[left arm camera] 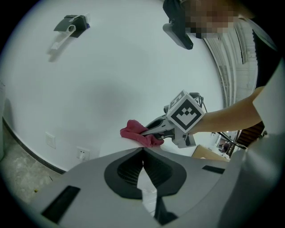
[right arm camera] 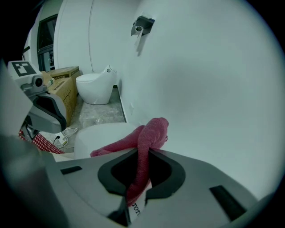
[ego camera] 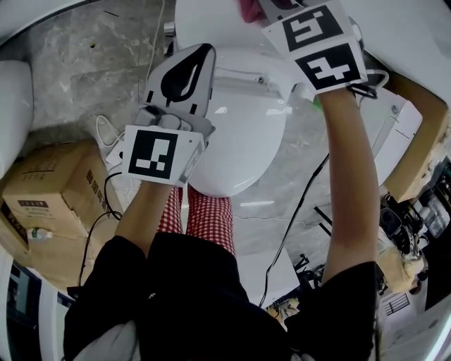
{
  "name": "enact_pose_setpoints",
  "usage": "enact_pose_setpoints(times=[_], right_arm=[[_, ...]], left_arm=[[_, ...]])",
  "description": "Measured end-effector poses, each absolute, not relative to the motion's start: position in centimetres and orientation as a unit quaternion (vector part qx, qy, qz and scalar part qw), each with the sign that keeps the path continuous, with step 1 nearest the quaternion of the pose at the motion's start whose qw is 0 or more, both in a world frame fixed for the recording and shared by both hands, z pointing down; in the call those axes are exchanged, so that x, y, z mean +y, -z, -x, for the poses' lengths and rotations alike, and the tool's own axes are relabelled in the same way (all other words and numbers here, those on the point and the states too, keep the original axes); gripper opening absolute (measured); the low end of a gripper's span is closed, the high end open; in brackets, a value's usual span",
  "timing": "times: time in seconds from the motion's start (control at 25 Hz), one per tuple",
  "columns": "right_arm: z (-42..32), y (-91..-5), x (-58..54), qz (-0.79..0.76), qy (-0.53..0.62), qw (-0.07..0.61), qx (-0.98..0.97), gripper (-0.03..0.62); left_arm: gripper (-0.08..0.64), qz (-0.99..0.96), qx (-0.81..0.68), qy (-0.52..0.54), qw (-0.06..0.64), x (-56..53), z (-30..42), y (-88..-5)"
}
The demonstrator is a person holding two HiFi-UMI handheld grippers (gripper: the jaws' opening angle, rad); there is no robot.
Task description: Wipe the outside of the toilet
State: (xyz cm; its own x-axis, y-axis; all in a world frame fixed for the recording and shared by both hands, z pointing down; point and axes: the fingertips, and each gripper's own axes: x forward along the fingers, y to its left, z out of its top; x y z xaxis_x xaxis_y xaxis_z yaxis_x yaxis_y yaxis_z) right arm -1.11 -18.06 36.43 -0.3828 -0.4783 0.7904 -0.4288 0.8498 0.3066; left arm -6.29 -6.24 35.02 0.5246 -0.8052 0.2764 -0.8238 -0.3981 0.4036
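Note:
The white toilet (ego camera: 239, 141) stands below me with its lid shut. My right gripper (ego camera: 271, 10) reaches over the tank at the top of the head view and is shut on a pink cloth (ego camera: 248, 8). In the right gripper view the cloth (right arm camera: 149, 136) runs out from between the jaws (right arm camera: 142, 153) and lies on the white tank top (right arm camera: 100, 133), close to the wall. The left gripper view shows that cloth (left arm camera: 133, 131) and the right gripper (left arm camera: 153, 130) ahead. My left gripper (ego camera: 203, 60) hovers over the toilet's rear left, and its jaws (left arm camera: 143, 150) are shut on nothing.
Cardboard boxes (ego camera: 56, 183) sit left of the toilet, with cables (ego camera: 106, 137) on the marble floor. More boxes and gear (ego camera: 416, 141) crowd the right side. A second toilet (right arm camera: 93, 87) stands further along the wall. A wall fixture (right arm camera: 141, 24) hangs above and a socket (left arm camera: 81, 153) sits low.

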Motion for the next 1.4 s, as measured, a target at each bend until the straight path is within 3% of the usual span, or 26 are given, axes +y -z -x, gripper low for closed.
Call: enact_pose_setpoints(times=[0.68,1.4], right_arm=[[-5.8,-36.2,-18.0,-0.313,0.003,0.489,-0.814,0.054],[-12.2,-36.5,-18.0,-0.366,-0.022,0.499,-0.785,0.054]], left_arm=[[0.009,-0.849,-0.456,-0.019,0.264,-5.8,3.1,-35.3],[0.009,-0.864,-0.444,-0.053,0.23,-5.0,2.2,-35.9]])
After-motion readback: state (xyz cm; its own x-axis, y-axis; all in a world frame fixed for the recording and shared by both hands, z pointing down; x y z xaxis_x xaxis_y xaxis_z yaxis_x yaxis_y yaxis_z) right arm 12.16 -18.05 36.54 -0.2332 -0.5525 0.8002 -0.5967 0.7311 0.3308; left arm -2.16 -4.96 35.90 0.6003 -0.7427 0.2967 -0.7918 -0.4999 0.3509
